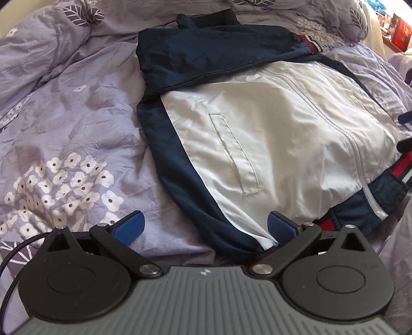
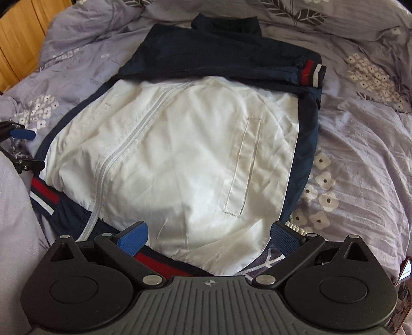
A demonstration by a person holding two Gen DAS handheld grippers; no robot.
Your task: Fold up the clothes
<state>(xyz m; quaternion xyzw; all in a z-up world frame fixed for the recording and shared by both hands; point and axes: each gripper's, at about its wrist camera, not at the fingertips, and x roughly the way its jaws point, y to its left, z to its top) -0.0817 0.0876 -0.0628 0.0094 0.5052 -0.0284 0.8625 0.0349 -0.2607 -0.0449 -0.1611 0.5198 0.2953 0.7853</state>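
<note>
Jacket point(image 2: 180, 154) ahead, hem seemingly between spread fingers point(image 2: 284, 238)

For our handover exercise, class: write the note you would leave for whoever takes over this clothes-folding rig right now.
Left gripper: open, empty, at the jacket's hem corner.
Right gripper: open, empty, over the hem at the other side.
The jacket lies front up on the purple floral bedding, zipped.
Done: a navy sleeve lies folded across the chest, striped cuff at the edge.
Left: probably fold the hem up toward the collar, then tidy.
</note>
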